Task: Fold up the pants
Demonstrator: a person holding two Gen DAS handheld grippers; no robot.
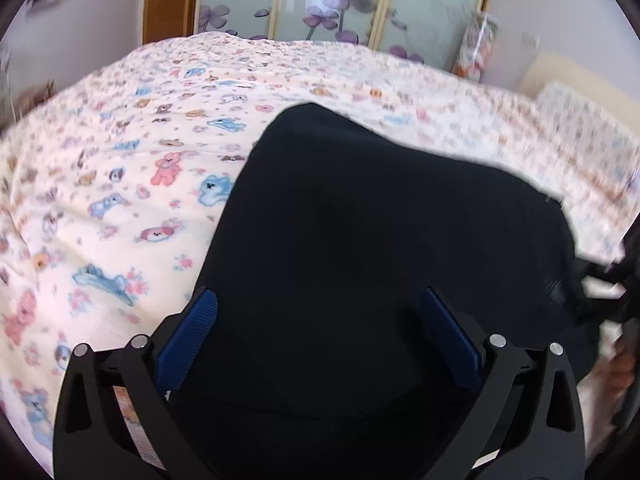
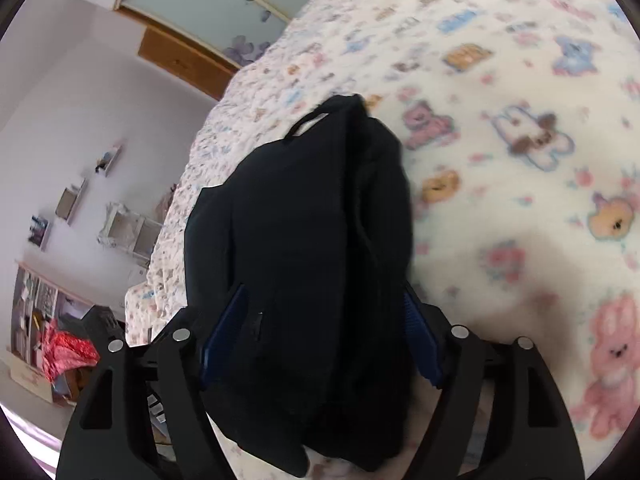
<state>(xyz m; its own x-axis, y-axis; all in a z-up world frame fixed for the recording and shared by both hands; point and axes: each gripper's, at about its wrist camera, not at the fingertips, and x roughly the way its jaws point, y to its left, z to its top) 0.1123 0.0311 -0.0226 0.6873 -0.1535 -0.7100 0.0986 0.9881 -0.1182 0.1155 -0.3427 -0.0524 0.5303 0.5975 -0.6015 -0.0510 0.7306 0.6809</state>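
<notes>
The black pants (image 1: 360, 220) lie bunched in a thick folded heap on a cream bedspread (image 1: 140, 160) printed with teddy bears. My left gripper (image 1: 318, 292) stands open, its blue pads (image 1: 204, 320) wide apart with the near part of the heap between them. In the right wrist view the same pants (image 2: 300, 220) form a narrow folded bundle with a belt loop at its far end. My right gripper (image 2: 324, 286) is open around the bundle's near end. Its left pad (image 2: 224, 328) shows beside the cloth and the fabric partly covers the right one.
Behind the bed stands a wardrobe (image 1: 332, 4) with frosted doors and purple flowers. A cream pillow (image 1: 560, 76) lies at the bed's far right. Left of the bed edge (image 2: 160, 264), the right wrist view shows wall shelves (image 2: 72, 200) and a red cloth (image 2: 68, 352).
</notes>
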